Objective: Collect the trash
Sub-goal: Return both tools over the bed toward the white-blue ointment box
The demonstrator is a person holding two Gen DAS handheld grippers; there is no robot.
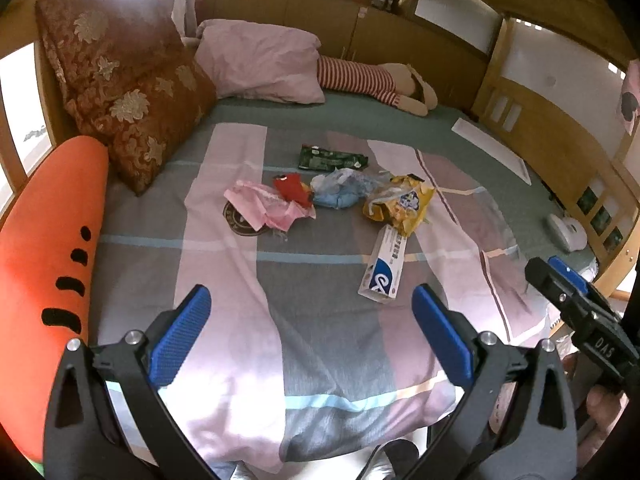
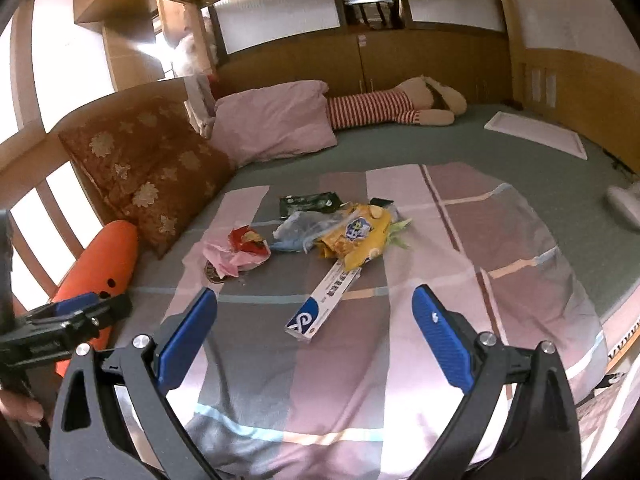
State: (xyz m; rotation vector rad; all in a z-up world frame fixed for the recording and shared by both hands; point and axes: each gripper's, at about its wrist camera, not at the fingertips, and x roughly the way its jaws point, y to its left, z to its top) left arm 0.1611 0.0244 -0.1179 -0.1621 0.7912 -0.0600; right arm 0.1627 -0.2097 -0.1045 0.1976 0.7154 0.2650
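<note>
Fingers of both grippers spread wide, nothing between them: left gripper (image 1: 311, 332), right gripper (image 2: 316, 330). Both hover over the quilt (image 2: 360, 360) at the near edge of the bed. Trash lies in a cluster ahead, mid-quilt. Nearest piece: box (image 2: 320, 300), white and blue, just beyond the right fingertips. Long axis runs away and rightward, far end under the yellow bag (image 2: 360, 236). Right gripper looks nearer; likely first pick, jaws across the short side.
</note>
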